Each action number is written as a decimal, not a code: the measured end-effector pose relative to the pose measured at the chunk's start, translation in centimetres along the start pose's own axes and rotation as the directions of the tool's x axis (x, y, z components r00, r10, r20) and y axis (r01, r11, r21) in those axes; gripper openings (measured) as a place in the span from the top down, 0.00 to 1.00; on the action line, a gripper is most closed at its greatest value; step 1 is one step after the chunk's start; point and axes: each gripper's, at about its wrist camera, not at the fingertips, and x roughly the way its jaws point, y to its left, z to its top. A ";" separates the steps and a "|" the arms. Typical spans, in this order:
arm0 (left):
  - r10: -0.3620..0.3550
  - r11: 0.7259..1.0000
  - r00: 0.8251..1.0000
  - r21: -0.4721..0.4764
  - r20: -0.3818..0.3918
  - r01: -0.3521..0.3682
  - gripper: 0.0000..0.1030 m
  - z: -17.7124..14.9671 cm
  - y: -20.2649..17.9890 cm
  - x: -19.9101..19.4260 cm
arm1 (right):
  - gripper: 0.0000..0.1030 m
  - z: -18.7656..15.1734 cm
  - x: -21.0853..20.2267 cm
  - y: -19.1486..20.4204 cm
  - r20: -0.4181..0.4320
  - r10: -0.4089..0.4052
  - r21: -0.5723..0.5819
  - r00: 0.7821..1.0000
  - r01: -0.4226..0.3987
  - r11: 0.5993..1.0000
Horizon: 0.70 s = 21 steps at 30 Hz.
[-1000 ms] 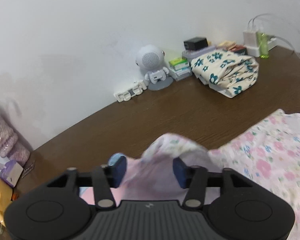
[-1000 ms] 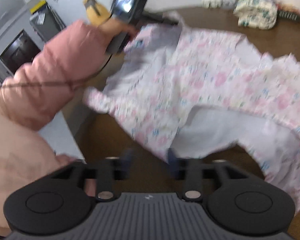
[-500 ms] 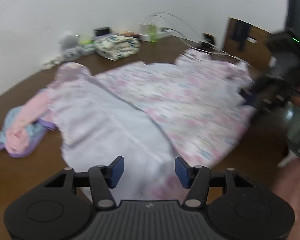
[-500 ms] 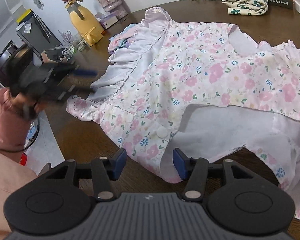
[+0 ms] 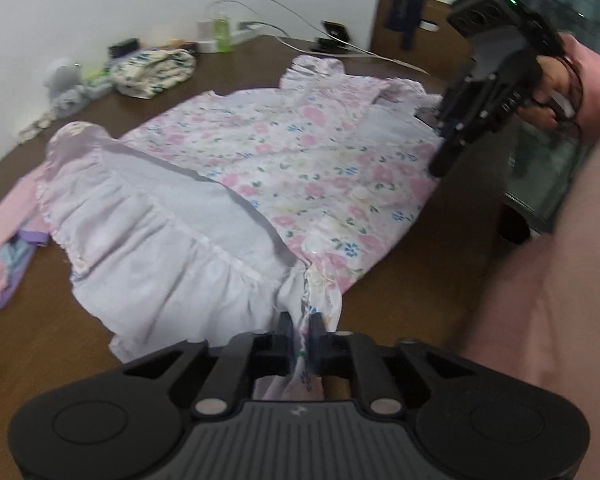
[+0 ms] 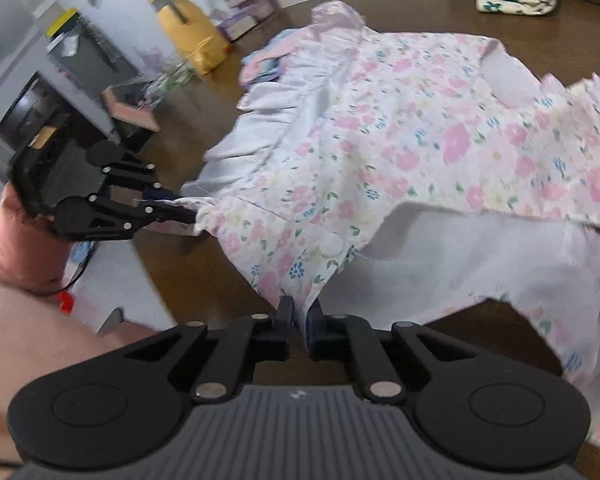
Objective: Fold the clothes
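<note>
A pink floral dress [image 5: 300,152] with a pale lilac ruffled lining lies spread on the brown table [image 5: 400,292]. At its near corner my left gripper [image 5: 302,330] has its jaws closing, with a bunch of hem fabric pinched between the pads. The right wrist view shows this left gripper [image 6: 188,210] from the side, holding the dress [image 6: 420,152] at its left corner. My right gripper [image 6: 299,318] is closing on the front edge of the floral panel, with cloth between its fingers. It also appears in the left wrist view, right gripper [image 5: 440,160], at the dress's far right edge.
A folded cream garment with teal flowers [image 5: 152,68] sits at the table's back beside a small white figure [image 5: 66,84], with a charger and cables [image 5: 216,32] further right. Pink and purple clothes [image 5: 4,240] lie left of the dress. A yellow vase [image 6: 192,36] stands on the table. A pink sleeve [image 5: 540,280] fills the right.
My left gripper swung away from the wall side, came down to the dress's near corner and closed on the hem. My right gripper closed from wide open onto the dress's front edge.
</note>
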 end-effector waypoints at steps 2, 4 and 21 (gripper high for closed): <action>0.015 1.000 1.000 -0.006 -0.011 -0.015 0.76 -0.2 0.1 0.0 | 0.92 -0.3 0.5 0.3 -0.039 -0.012 -0.009 0.999 0.012 1.000; 0.032 0.999 0.999 -0.041 0.006 -0.032 0.69 -0.2 0.7 -0.4 | 0.87 -0.5 1.0 0.3 -0.072 -0.034 -0.006 0.997 0.034 0.999; 0.452 0.867 0.890 -0.269 0.066 -0.420 0.45 7.4 8.5 3.9 | 0.52 3.4 -10.1 -13.4 0.219 -0.575 0.426 0.788 0.453 0.783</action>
